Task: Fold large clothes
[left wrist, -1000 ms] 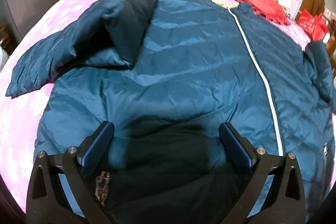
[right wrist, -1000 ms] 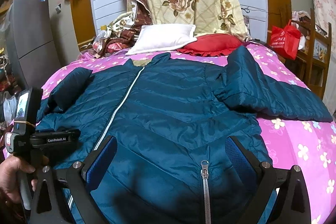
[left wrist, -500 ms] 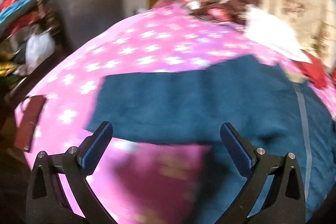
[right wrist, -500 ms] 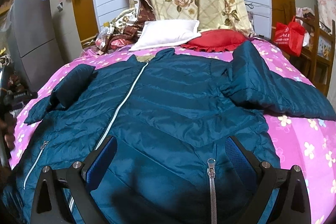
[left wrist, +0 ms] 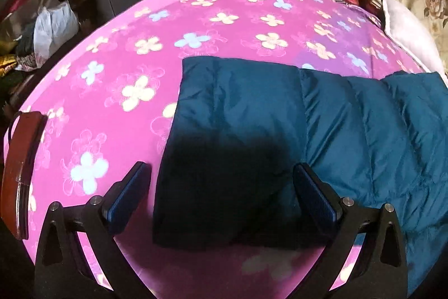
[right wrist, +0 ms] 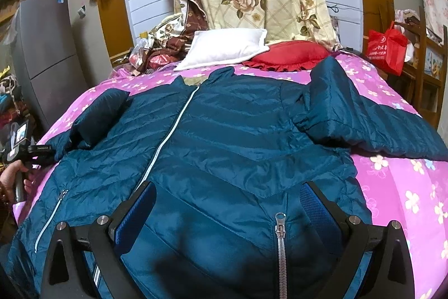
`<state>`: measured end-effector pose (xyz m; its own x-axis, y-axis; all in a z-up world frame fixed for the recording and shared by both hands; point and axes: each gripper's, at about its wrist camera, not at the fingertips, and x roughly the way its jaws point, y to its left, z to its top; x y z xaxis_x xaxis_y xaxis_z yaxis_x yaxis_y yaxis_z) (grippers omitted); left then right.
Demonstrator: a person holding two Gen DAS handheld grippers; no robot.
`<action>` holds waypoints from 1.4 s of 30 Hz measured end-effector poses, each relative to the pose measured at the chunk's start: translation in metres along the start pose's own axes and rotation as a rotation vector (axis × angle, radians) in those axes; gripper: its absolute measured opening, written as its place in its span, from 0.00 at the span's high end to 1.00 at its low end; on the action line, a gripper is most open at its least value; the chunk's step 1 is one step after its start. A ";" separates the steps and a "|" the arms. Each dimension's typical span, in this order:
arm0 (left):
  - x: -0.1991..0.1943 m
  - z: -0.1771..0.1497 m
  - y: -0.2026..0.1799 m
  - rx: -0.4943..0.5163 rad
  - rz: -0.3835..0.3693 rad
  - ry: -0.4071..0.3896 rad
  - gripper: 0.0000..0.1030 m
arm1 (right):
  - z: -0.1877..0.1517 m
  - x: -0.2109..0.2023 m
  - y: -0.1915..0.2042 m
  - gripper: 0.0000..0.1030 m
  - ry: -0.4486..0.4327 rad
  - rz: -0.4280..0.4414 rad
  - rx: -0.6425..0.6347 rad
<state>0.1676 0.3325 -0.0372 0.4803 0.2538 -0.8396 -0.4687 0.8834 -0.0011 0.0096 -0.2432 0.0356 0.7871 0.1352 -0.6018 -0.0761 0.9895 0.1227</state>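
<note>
Left hand-held gripper [left wrist: 221, 181] open over the jacket sleeve [left wrist: 238, 114]; right hand-held gripper [right wrist: 229, 203] open over the jacket [right wrist: 224, 136].

The blue jacket lies spread across the pink bed [right wrist: 397, 187], filling mid-frame; its sleeve cuff sits between the left fingers. A red bag [right wrist: 386, 49] hangs upper right, contents hidden.

Left view hangs close over the sleeve [left wrist: 238, 114]; right faces the headboard.
</note>
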 end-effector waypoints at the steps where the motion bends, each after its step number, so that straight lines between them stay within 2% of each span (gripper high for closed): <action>1: 0.001 0.000 -0.003 0.003 -0.001 -0.002 0.00 | 0.000 0.000 0.001 0.01 0.000 -0.002 -0.005; 2: 0.001 0.001 -0.006 0.009 -0.001 -0.002 0.01 | 0.000 0.000 0.001 0.01 0.000 -0.003 -0.007; 4: -0.005 0.002 -0.012 0.047 -0.038 -0.025 0.26 | 0.001 0.001 0.000 0.01 0.002 -0.004 -0.008; 5: -0.007 0.005 -0.018 0.065 -0.054 -0.030 0.60 | 0.001 0.002 0.000 0.01 0.004 -0.004 -0.007; 6: -0.008 0.007 -0.025 0.089 -0.076 -0.030 0.85 | 0.001 0.003 -0.001 0.01 0.007 -0.005 -0.005; 8: -0.020 0.005 -0.036 0.125 -0.064 -0.048 0.90 | 0.000 0.003 -0.001 0.01 0.009 -0.008 -0.003; 9: -0.030 0.006 -0.037 0.123 -0.047 -0.078 0.90 | 0.000 0.002 -0.002 0.01 0.008 -0.012 -0.004; 12: -0.068 0.016 -0.035 0.073 -0.062 -0.179 0.91 | -0.001 -0.001 -0.006 0.01 0.003 -0.027 -0.006; 15: -0.112 0.031 -0.048 0.079 -0.133 -0.247 0.91 | -0.006 -0.004 -0.014 0.01 0.020 -0.076 -0.017; 18: -0.158 0.041 -0.077 0.123 -0.271 -0.294 0.91 | -0.011 -0.003 -0.030 0.01 0.060 -0.098 0.000; 21: -0.199 0.038 -0.125 0.195 -0.427 -0.307 0.91 | -0.019 0.002 -0.043 0.01 0.127 -0.105 0.021; 24: -0.220 0.026 -0.179 0.269 -0.535 -0.300 0.91 | -0.027 0.007 -0.051 0.01 0.192 -0.105 0.028; 28: -0.228 0.003 -0.245 0.335 -0.622 -0.271 0.91 | -0.034 0.011 -0.052 0.01 0.232 -0.121 0.003; 34: -0.213 -0.022 -0.323 0.337 -0.735 -0.166 0.91 | -0.037 0.014 -0.050 0.01 0.247 -0.117 -0.009; 38: -0.206 -0.046 -0.368 0.352 -0.782 -0.119 0.91 | -0.038 0.015 -0.051 0.01 0.258 -0.112 -0.008; 40: -0.193 -0.060 -0.394 0.352 -0.806 -0.067 0.90 | -0.038 0.017 -0.051 0.01 0.263 -0.109 -0.008; 42: -0.183 -0.072 -0.410 0.368 -0.803 -0.034 0.90 | -0.039 0.017 -0.052 0.01 0.268 -0.103 -0.008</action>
<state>0.2186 -0.1048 0.0775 0.5868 -0.4911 -0.6439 0.2847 0.8695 -0.4036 0.0033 -0.2900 -0.0115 0.6016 0.0416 -0.7977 -0.0098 0.9990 0.0447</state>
